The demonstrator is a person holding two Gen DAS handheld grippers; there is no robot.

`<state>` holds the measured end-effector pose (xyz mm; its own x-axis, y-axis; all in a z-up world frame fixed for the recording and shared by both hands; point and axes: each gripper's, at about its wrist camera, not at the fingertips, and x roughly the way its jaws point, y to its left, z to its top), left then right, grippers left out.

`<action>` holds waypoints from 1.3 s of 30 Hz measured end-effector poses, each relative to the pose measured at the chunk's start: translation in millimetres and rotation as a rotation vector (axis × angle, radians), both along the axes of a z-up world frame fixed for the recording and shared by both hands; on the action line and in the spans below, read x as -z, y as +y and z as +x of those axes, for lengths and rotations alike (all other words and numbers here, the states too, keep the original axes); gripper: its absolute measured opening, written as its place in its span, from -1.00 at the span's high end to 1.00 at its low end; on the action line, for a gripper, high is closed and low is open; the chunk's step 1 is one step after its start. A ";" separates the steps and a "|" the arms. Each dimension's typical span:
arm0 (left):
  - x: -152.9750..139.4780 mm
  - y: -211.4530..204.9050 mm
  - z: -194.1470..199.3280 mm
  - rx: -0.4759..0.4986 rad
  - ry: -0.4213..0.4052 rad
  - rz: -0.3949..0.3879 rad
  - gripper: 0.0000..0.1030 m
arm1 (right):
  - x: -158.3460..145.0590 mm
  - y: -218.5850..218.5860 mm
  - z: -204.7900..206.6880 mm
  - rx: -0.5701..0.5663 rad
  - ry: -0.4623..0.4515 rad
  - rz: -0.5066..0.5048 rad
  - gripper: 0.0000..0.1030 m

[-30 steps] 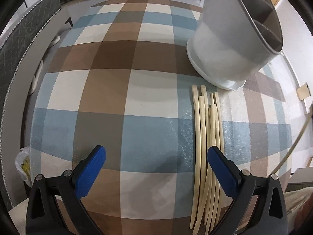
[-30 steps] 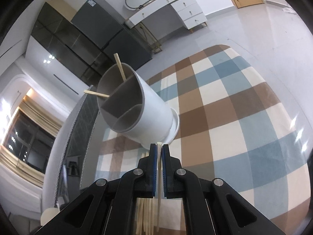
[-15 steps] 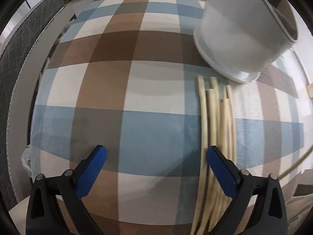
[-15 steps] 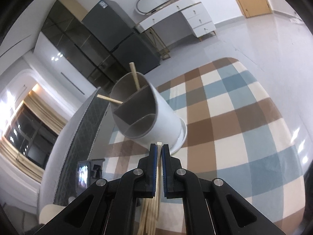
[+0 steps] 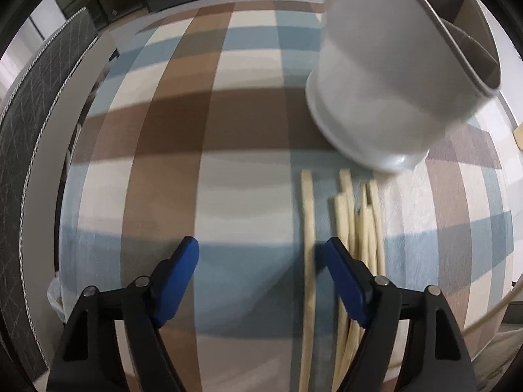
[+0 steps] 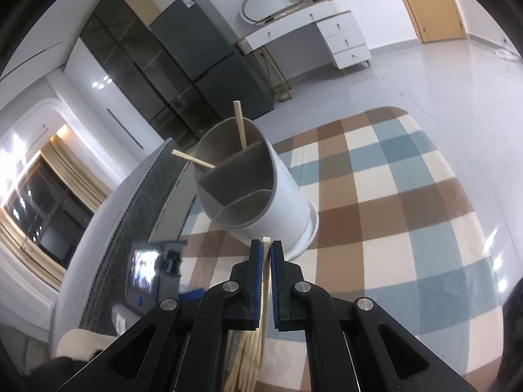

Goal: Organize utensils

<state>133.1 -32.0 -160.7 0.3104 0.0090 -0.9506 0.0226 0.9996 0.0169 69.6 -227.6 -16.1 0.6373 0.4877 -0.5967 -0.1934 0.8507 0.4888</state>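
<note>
On the checked rug (image 5: 248,137), pale wooden chopsticks (image 5: 356,228) lie near the white divided holder (image 5: 376,98); left gripper (image 5: 261,261), jaws just narrowing, straddles one ungrasped; right gripper (image 6: 266,254) clenches a single chopstick (image 6: 266,240)

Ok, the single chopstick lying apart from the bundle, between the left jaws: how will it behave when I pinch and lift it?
The single chopstick looks like thin, stiff wood, so it should lift without bending and feel light. It is slim and lies flat on the checked rug, so the closing left gripper may roll or nudge it. Gripped near one end, it will probably droop.
</note>
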 end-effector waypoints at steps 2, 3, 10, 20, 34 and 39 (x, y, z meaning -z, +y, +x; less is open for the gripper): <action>0.7 -1.5 7.9 -0.006 -0.015 -0.013 -0.34 | 3.0 1.7 1.7 0.000 0.009 -0.023 0.92; 0.9 -1.1 11.7 -0.015 -0.019 -0.031 -0.25 | 4.7 2.0 2.6 0.002 0.018 -0.023 0.92; 0.1 6.4 32.5 -0.031 -0.065 -0.063 0.94 | 11.1 -1.4 9.6 0.010 0.044 -0.017 0.91; -36.7 11.3 10.0 -0.037 -0.171 -0.216 0.96 | 2.2 2.5 6.0 -0.011 -0.005 -0.047 0.91; -142.1 19.6 -74.7 0.009 -0.585 -0.314 0.96 | -24.5 22.6 -24.4 -0.026 -0.147 -0.130 0.92; -154.5 22.4 -84.0 0.018 -0.615 -0.315 0.96 | -29.5 29.3 -38.9 -0.035 -0.188 -0.161 0.92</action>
